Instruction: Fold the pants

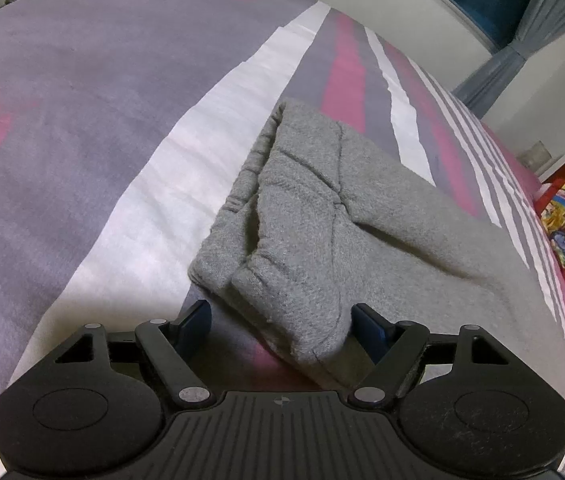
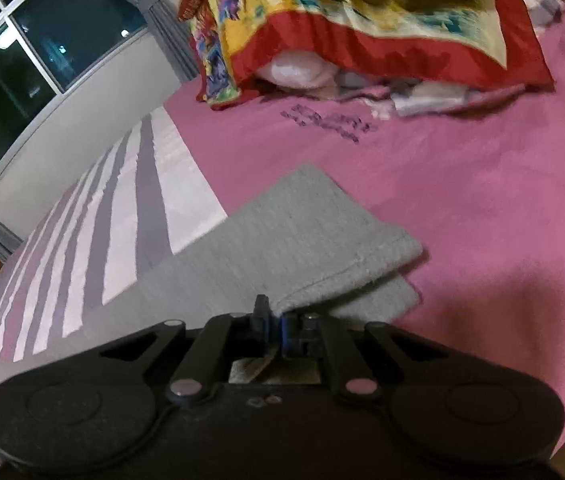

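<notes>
Grey fleece pants lie on the striped bedspread, waistband end toward the left wrist camera. My left gripper is open, its blue-padded fingers on either side of the near fold of the waist end. In the right wrist view the pant legs lie stacked flat on the pink part of the bedspread. My right gripper is shut on the near edge of the top leg's hem, lifting it slightly.
The bedspread has purple, white and pink stripes. A red and yellow pillow with crumpled cloths lies at the far end. A dark window with grey curtains stands beyond the bed's edge.
</notes>
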### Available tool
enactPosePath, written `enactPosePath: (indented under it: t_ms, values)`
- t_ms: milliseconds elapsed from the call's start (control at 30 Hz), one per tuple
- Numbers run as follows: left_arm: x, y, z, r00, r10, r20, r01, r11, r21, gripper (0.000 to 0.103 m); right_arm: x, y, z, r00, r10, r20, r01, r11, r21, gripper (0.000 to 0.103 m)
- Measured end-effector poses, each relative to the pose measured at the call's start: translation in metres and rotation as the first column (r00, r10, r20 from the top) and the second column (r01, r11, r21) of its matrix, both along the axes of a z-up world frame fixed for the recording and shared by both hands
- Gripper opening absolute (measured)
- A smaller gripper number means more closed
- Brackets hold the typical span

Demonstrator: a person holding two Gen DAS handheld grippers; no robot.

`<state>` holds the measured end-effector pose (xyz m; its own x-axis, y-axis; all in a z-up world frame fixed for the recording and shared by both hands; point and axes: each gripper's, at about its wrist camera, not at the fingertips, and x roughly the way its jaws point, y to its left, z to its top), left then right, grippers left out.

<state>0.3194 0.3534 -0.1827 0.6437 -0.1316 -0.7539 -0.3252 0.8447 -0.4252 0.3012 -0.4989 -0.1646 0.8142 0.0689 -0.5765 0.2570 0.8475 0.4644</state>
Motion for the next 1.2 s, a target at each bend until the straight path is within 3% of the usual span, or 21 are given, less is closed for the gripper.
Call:
enactPosePath:
  t_ms: [100, 133, 200, 233, 267, 300, 367, 500, 600, 700, 800, 900, 933, 1033, 1200]
  values:
    - [-0.001, -0.001, 0.000, 1.000, 0.000, 0.002, 0.000, 1.000, 0.003, 0.077, -0.006, 0.002, 0.016, 0.998, 0.024, 0.055, -0.023, 1.000, -0.017, 0.004]
    - [-0.001, -0.001, 0.000, 1.000, 0.002, 0.001, -0.002, 1.000, 0.002, 0.077, -0.006, 0.000, 0.009, 1.000, 0.016, 0.027, -0.015, 1.000, -0.014, 0.004]
    - [0.000, -0.001, 0.000, 1.000, 0.004, -0.001, -0.004, 1.000, 0.002, 0.077, 0.005, -0.010, -0.018, 0.992, -0.023, -0.123, 0.025, 1.000, 0.012, 0.004]
    - [0.000, -0.001, 0.000, 1.000, 0.005, -0.002, -0.005, 1.000, 0.002, 0.077, 0.004, -0.020, -0.031, 0.990, -0.030, -0.139, 0.042, 0.995, 0.085, 0.004]
    - [-0.001, -0.001, 0.001, 1.000, 0.006, -0.002, -0.006, 1.000, 0.002, 0.077, -0.004, -0.028, -0.034, 0.992, -0.055, -0.113, 0.072, 0.986, 0.150, 0.006]
    - [-0.002, -0.001, 0.002, 1.000, 0.009, 0.000, -0.009, 1.000, 0.003, 0.077, -0.012, -0.032, -0.032, 0.992, -0.091, -0.088, 0.105, 0.980, 0.170, 0.015]
    - [-0.006, -0.003, 0.005, 1.000, 0.019, 0.012, -0.019, 1.000, 0.014, 0.077, -0.027, -0.027, -0.018, 0.991, -0.124, -0.041, 0.127, 0.988, 0.088, 0.020]
    - [-0.026, -0.012, 0.018, 0.992, 0.056, 0.114, -0.061, 0.998, 0.034, 0.077, -0.038, 0.009, 0.006, 0.998, 0.030, 0.047, -0.028, 0.998, -0.049, 0.020]
    - [-0.034, -0.011, 0.016, 0.985, 0.099, 0.143, -0.102, 0.995, 0.011, 0.077, -0.014, 0.061, 0.023, 0.970, 0.230, 0.082, -0.221, 0.970, -0.104, 0.020]
    - [-0.040, -0.008, 0.014, 0.973, 0.148, 0.179, -0.144, 0.989, -0.032, 0.077, 0.029, 0.133, 0.039, 0.890, 0.446, 0.090, -0.431, 0.890, -0.150, 0.020]
    - [-0.041, -0.006, 0.010, 0.965, 0.170, 0.201, -0.158, 0.985, -0.073, 0.077, 0.081, 0.236, 0.049, 0.733, 0.676, 0.071, -0.658, 0.732, -0.179, 0.029]
    - [-0.035, 0.001, 0.004, 0.961, 0.198, 0.194, -0.183, 0.979, -0.094, 0.076, 0.134, 0.324, 0.044, 0.589, 0.808, 0.023, -0.790, 0.582, -0.190, 0.036]
    - [-0.034, 0.004, 0.001, 0.960, 0.204, 0.193, -0.184, 0.976, -0.114, 0.065, 0.145, 0.347, 0.039, 0.560, 0.829, 0.000, -0.814, 0.550, -0.186, 0.036]
    - [-0.031, 0.012, -0.008, 0.965, 0.189, 0.182, -0.166, 0.977, -0.137, 0.053, 0.183, 0.399, 0.019, 0.500, 0.864, -0.068, -0.861, 0.486, -0.149, 0.034]
    - [-0.032, 0.019, -0.016, 0.968, 0.153, 0.200, -0.124, 0.980, -0.153, 0.050, 0.219, 0.430, -0.012, 0.437, 0.889, -0.137, -0.898, 0.423, -0.119, 0.032]
